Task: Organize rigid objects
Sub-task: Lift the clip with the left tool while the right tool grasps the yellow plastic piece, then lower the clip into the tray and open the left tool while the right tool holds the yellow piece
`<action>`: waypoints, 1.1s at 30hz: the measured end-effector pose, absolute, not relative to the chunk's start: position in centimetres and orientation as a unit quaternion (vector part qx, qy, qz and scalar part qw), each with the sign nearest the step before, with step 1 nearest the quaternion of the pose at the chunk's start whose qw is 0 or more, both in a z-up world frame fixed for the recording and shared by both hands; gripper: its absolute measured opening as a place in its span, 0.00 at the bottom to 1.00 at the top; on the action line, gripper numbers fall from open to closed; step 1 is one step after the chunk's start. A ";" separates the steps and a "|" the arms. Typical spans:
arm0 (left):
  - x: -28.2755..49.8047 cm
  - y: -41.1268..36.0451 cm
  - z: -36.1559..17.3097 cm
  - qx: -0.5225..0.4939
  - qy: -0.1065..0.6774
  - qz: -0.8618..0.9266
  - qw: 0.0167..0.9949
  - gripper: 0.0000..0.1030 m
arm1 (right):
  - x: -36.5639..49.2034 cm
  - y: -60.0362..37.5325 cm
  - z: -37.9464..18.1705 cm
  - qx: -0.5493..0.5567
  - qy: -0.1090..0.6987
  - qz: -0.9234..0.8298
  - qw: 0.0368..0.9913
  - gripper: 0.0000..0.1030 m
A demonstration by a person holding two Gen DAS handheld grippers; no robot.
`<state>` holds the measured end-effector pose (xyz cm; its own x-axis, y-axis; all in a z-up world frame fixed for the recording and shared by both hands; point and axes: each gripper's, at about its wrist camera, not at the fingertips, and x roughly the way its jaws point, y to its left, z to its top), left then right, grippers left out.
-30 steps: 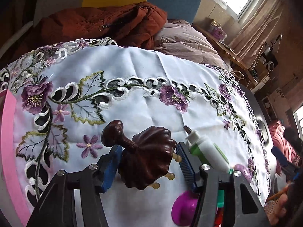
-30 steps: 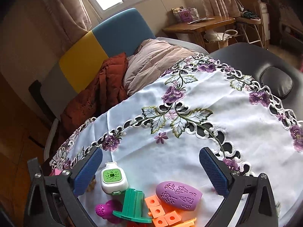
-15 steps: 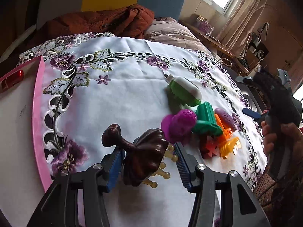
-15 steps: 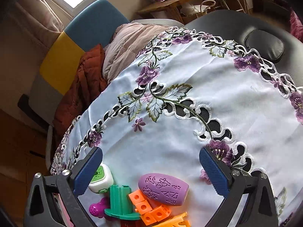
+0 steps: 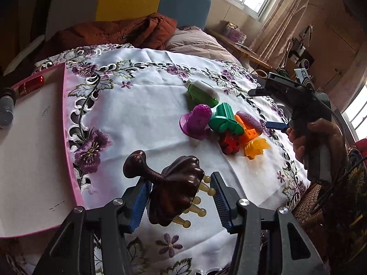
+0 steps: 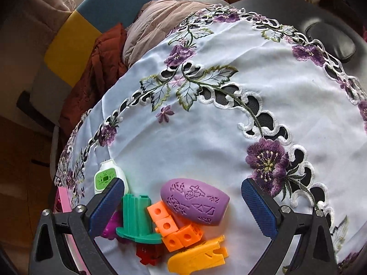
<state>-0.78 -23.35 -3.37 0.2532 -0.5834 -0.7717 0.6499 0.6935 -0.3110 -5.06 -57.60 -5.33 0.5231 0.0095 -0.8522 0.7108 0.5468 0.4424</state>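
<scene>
The left claw (image 5: pixel 180 200) grips a dark brown wooden knobbed massager (image 5: pixel 174 192); the right claw (image 6: pixel 183 208) gapes wide and empty over a purple patterned plastic oval (image 6: pixel 195 202).

White embroidered tablecloth (image 5: pixel 142 105) with purple flowers covers a dark table (image 6: pixel 286 11). On it: pink-rimmed tray (image 5: pixel 66 123) at left, and a toy cluster: green-white bottle (image 5: pixel 203 91), purple perforated piece (image 5: pixel 197 121), green piece (image 5: pixel 226 120), orange blocks (image 6: pixel 176 226), purple oval (image 6: pixel 195 201), red piece (image 5: pixel 229 143), yellow piece (image 6: pixel 197 257).
</scene>
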 end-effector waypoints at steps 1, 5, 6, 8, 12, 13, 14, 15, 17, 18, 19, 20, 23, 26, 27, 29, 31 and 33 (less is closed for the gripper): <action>-0.9 -23.1 -3.1 0.034 0.467 -0.391 0.793 0.52 | -5.0 -57.1 -5.1 0.407 0.443 -0.220 0.768 1.00; -0.9 -22.2 -2.7 0.020 0.463 -0.393 0.794 0.52 | -5.2 -55.0 -4.5 0.337 0.501 -0.197 0.773 1.00; -0.9 -22.0 -2.7 0.017 0.462 -0.393 0.795 0.52 | -5.2 -54.4 -4.4 0.319 0.513 -0.191 0.774 1.00; -0.9 -21.7 -2.5 0.012 0.461 -0.394 0.795 0.52 | -5.4 -53.5 -4.4 0.286 0.536 -0.179 0.774 1.00; -1.1 -21.1 -2.2 0.006 0.457 -0.396 0.796 0.52 | -5.3 -51.8 -4.7 0.231 0.575 -0.152 0.770 1.00; -1.1 -21.0 -2.2 0.004 0.457 -0.395 0.797 0.52 | -5.2 -51.5 -4.8 0.219 0.584 -0.149 0.767 1.00; -1.1 -20.8 -2.2 0.002 0.458 -0.394 0.797 0.52 | -5.0 -51.2 -5.0 0.209 0.594 -0.145 0.763 1.00; -1.1 -20.7 -2.2 0.000 0.458 -0.394 0.797 0.52 | -4.8 -50.9 -5.4 0.201 0.603 -0.143 0.759 1.00; -1.1 -20.4 -2.1 -0.003 0.456 -0.393 0.799 0.52 | -4.5 -50.4 -5.9 0.185 0.615 -0.139 0.754 0.99; -1.2 -20.2 -2.0 -0.003 0.456 -0.392 0.799 0.52 | -4.4 -50.3 -6.2 0.181 0.620 -0.137 0.751 0.98; -1.2 -20.1 -2.0 -0.004 0.455 -0.391 0.800 0.52 | -4.2 -50.1 -6.6 0.175 0.626 -0.139 0.747 0.94; -1.2 -19.9 -1.9 -0.005 0.454 -0.390 0.801 0.52 | -4.1 -50.0 -7.1 0.169 0.635 -0.141 0.740 0.88; -1.2 -19.4 -1.8 -0.011 0.453 -0.386 0.803 0.52 | -4.2 -49.9 -8.0 0.161 0.644 -0.148 0.733 0.66; -1.2 -18.9 -1.8 -0.014 0.452 -0.382 0.806 0.52 | -4.4 -49.7 -7.1 0.154 0.633 -0.140 0.746 0.66; -1.2 -18.6 -1.8 -0.016 0.452 -0.381 0.806 0.52 | -4.8 -49.6 -6.8 0.144 0.633 -0.144 0.747 0.66; -1.0 -18.1 -1.7 -0.021 0.452 -0.377 0.808 0.52 | -5.5 -49.4 -6.1 0.130 0.630 -0.147 0.751 0.66; -0.9 -17.4 -1.6 -0.027 0.452 -0.373 0.810 0.52 | -6.1 -49.2 -5.0 0.117 0.621 -0.155 0.759 0.66; -0.7 -16.7 -1.5 -0.033 0.451 -0.367 0.813 0.52 | -6.8 -48.9 -3.2 0.103 0.598 -0.157 0.779 0.66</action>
